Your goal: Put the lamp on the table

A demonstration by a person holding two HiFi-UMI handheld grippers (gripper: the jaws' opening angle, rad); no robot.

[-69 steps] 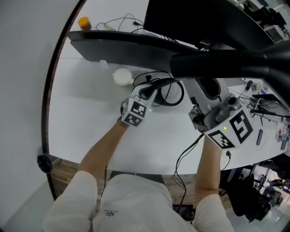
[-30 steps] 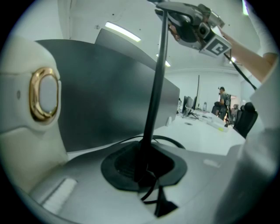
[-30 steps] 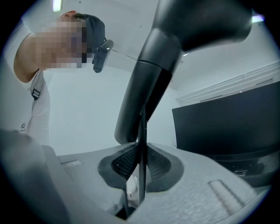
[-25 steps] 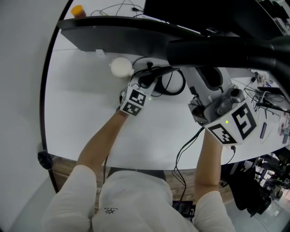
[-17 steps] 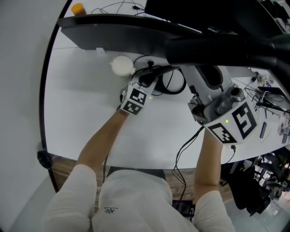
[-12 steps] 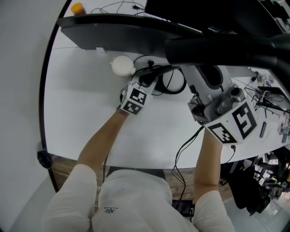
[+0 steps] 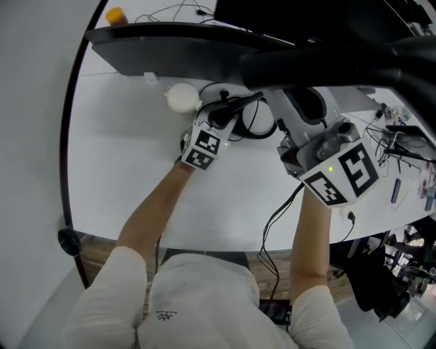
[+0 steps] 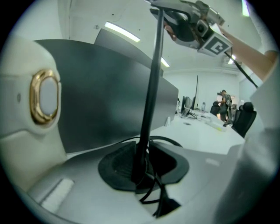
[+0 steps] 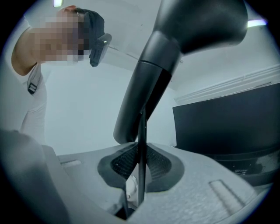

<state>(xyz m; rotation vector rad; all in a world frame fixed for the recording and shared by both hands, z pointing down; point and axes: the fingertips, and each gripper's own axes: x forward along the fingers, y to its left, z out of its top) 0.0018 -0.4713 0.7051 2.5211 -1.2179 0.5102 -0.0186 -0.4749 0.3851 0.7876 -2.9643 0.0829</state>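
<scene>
**Item:** lamp (image 9: 197, 26), dark, with a heavy head on a thin black stem (image 8: 152, 78).

**Location:** It is standing upright over the white table (image 7: 122, 170), in front of the dark monitor (image 9: 227, 127). My jaws are hiding its foot, so I am judging, not seeing, that it is resting on the top.

**Left gripper** (image 8: 141, 168): It is sitting low on the stem. Its jaws have just been easing apart, with the stem standing between pads that are no longer looking pressed on it.

**Right gripper** (image 9: 141, 173): It is sitting high, just under the head. Its jaws have likewise been easing apart, with the stem between them.

**Step in hand:** I am letting go.
- The head is making the lamp top-heavy, so I am keeping both pairs of jaws loosely around the stem until it shows it is standing alone.
- Each gripper should draw straight back along its own jaws, so that no pad is brushing the stem sideways.
- The upper gripper is best taken away last, since it is guarding the head.
- The black cables (image 7: 264, 136) lying near the left gripper want avoiding.

**Containers:** There is one, a small orange-capped jar (image 7: 116, 15) at the far corner. It is closed and too small for me to tell what is in it.

**Sundry:** A white rounded object (image 7: 182, 97) is sitting just beside the left gripper.
</scene>
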